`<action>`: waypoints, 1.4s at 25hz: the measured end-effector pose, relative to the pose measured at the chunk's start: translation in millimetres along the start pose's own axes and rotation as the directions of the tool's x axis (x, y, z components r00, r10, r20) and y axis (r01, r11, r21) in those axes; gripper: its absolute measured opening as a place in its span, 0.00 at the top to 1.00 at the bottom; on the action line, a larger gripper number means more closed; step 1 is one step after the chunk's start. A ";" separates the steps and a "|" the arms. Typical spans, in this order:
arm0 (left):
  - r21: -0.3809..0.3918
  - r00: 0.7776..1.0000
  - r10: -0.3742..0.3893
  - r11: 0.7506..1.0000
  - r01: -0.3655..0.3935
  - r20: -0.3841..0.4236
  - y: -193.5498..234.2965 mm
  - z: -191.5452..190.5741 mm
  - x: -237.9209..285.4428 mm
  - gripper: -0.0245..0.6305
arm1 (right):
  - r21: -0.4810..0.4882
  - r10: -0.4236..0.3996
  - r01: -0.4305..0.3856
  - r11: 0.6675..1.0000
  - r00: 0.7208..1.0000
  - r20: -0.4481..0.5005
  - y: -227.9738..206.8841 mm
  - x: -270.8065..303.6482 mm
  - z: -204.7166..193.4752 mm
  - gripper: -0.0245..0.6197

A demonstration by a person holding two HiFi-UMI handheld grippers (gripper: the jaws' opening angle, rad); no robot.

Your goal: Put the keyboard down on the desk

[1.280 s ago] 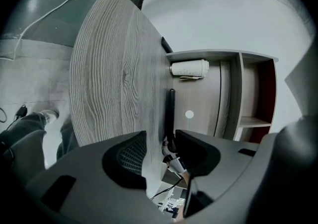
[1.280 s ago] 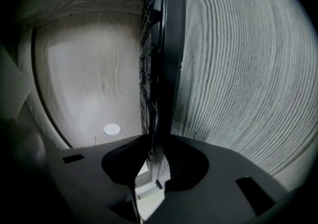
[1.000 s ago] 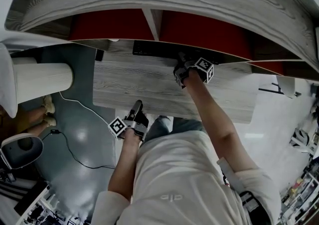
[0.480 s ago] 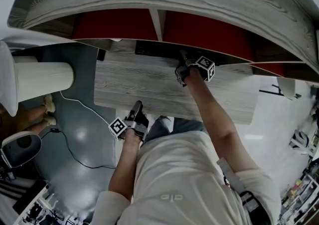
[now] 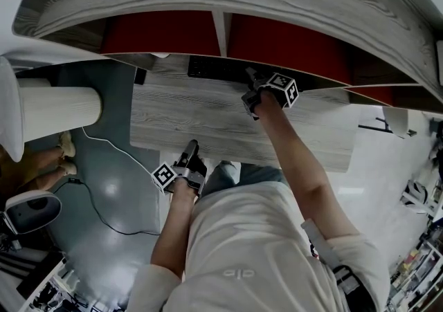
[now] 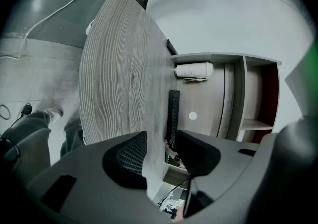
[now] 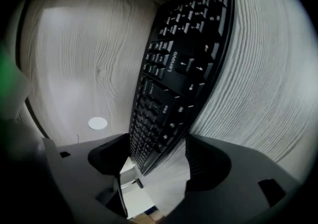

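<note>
Right hand-held gripper [image 5: 251,82], jaws just opening wide, is freeing the keyboard [image 7: 181,74] (lying on the bench [image 5: 194,120]); backing straight out should avoid nudging it.

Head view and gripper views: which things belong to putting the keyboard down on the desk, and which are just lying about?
Job in hand:
- black keyboard, lying on the desk
- grey wood-grain desk
- right gripper, fingers just been opening, keyboard's end between them, not pressed

Lying about:
- white paper roll in the shelf
- white round column
- small white disc on the back panel
</note>
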State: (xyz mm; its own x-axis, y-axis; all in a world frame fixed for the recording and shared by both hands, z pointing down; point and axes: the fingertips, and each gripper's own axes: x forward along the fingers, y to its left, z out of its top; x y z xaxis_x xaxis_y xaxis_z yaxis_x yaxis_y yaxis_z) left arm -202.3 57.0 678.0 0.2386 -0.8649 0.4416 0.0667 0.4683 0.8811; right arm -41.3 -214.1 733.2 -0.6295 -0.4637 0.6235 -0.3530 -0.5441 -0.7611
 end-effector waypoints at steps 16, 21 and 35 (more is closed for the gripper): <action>0.121 0.994 -0.085 0.988 0.092 -0.064 -38.9 5.1 9.8 0.76 | -0.289 0.121 -0.126 0.949 0.992 -0.033 43.0 -58.1 -28.3 0.63; 0.318 0.978 -0.155 0.928 0.193 -0.140 -86.9 -1.0 11.4 0.94 | -0.436 0.202 -0.211 0.875 0.977 -0.068 57.6 -102.0 -54.1 0.87; 0.826 0.932 -0.198 0.432 0.362 -0.304 -211.5 -37.0 -19.7 0.94 | -0.868 0.339 -0.167 0.468 0.941 0.002 95.8 -255.2 -113.6 0.92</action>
State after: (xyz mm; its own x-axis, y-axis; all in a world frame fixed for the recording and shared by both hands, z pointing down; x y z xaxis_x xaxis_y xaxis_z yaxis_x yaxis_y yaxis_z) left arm -185.2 -18.2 476.7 0.5038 -0.8437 0.1852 -0.6855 -0.2600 0.6801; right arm 6.9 -68.5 480.9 -0.7104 -0.6222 0.3289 -0.6611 0.4295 -0.6153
